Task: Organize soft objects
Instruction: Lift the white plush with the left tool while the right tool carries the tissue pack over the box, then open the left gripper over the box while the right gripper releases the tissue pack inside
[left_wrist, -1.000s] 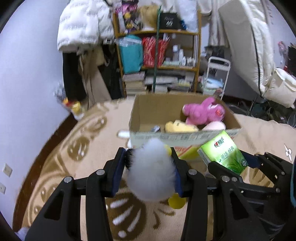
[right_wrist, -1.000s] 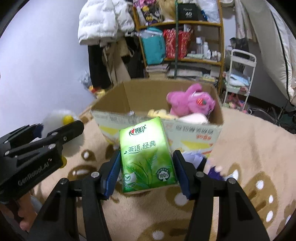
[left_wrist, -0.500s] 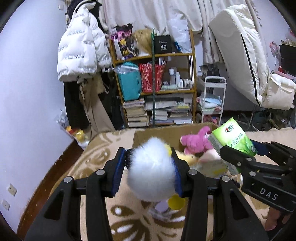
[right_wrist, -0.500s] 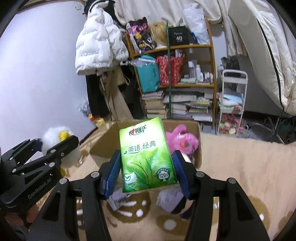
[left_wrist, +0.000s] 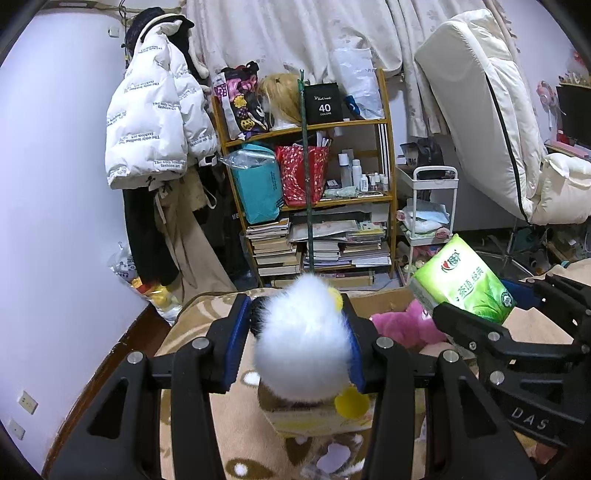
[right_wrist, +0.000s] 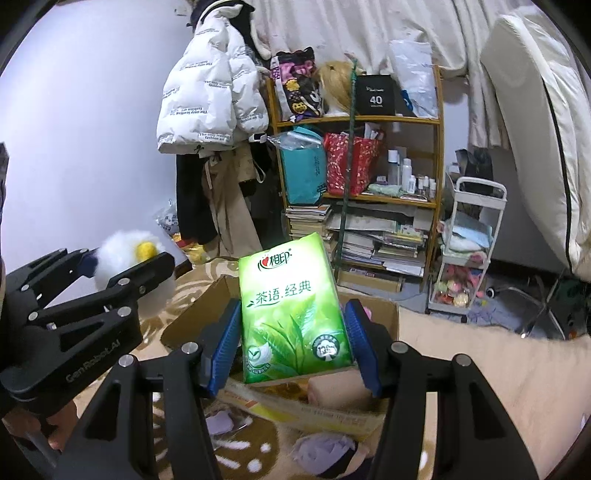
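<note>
My left gripper (left_wrist: 297, 347) is shut on a white fluffy plush toy (left_wrist: 303, 341) with yellow beak and feet, held above the near side of a cardboard box (left_wrist: 388, 301). The same toy (right_wrist: 122, 254) and the left gripper (right_wrist: 125, 267) appear at the left of the right wrist view. My right gripper (right_wrist: 291, 339) is shut on a green tissue pack (right_wrist: 293, 310), held over the cardboard box (right_wrist: 192, 317). That pack (left_wrist: 461, 278) shows at the right of the left wrist view. A pink plush (left_wrist: 404, 325) lies inside the box.
The box stands on a beige patterned rug (right_wrist: 461, 350). Purple soft items (right_wrist: 321, 450) lie on the rug in front of it. Behind are a crowded wooden shelf (left_wrist: 314, 199), hanging coats (left_wrist: 155, 125), a white trolley (right_wrist: 469, 251) and an upended mattress (left_wrist: 491, 110).
Both grippers have risen with their loads and tilted upward; the box has dropped lower in both views and more of the shelf and wall shows. Neither grip has changed.
</note>
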